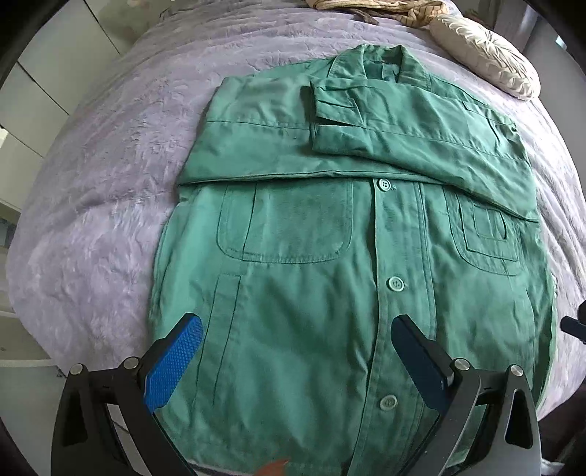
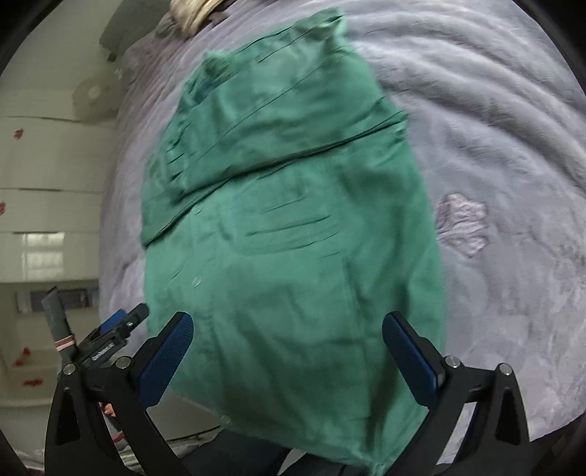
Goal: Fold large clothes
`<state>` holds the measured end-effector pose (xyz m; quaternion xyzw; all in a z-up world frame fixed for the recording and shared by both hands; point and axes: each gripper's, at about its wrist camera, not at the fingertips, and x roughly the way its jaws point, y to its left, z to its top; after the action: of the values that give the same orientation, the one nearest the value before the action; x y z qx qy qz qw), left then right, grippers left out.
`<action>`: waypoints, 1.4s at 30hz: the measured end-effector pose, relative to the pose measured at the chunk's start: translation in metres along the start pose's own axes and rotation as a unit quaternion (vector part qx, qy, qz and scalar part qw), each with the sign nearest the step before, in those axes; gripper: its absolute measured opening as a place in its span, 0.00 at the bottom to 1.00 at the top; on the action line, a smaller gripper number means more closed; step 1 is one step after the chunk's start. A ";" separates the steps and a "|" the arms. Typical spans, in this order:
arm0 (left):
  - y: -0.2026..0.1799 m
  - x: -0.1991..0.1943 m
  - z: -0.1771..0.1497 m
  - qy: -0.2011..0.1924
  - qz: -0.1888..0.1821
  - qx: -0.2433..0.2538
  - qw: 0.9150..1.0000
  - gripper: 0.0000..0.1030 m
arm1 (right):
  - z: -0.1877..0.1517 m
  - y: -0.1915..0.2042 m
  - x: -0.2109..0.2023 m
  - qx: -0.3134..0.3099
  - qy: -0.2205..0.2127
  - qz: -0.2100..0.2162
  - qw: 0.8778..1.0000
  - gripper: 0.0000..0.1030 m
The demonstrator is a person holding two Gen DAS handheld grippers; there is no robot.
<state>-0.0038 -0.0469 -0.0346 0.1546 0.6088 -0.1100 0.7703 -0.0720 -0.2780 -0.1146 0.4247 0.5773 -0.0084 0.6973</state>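
A green button-front jacket (image 1: 329, 256) lies flat on the bed, front side up, with both sleeves folded across its chest below the collar (image 1: 384, 62). My left gripper (image 1: 296, 329) hovers open above the jacket's lower half, its blue pads wide apart with nothing between them. In the right wrist view the same jacket (image 2: 293, 238) appears blurred and runs away from the camera. My right gripper (image 2: 287, 326) is open above the hem end, empty. The left gripper's tip (image 2: 121, 322) shows at the lower left of that view.
A lilac quilted bedspread (image 1: 110, 219) covers the bed. A cream pillow (image 1: 487, 55) and a striped cloth (image 1: 384, 9) lie at the head end. White cabinets (image 2: 44, 164) stand beside the bed. The bed's near edge lies just under both grippers.
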 end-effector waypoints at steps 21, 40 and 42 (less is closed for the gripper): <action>0.067 0.008 -0.094 0.028 -0.014 0.013 0.999 1.00 | -0.111 0.030 0.046 0.027 0.016 0.017 0.999 1.00; 0.154 0.052 -0.128 0.077 -0.048 -0.008 0.996 1.00 | -0.156 -0.041 -0.009 0.126 -0.084 -0.032 0.988 1.00; 0.160 0.061 -0.131 0.087 -0.063 -0.014 0.994 1.00 | -0.157 -0.051 -0.016 0.136 -0.099 -0.041 0.985 1.00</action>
<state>-0.0504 0.1517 -0.1047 0.1140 0.6838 -0.1363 0.7077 -0.2285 -0.2237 -0.1267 0.4886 0.5163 -0.1578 0.6854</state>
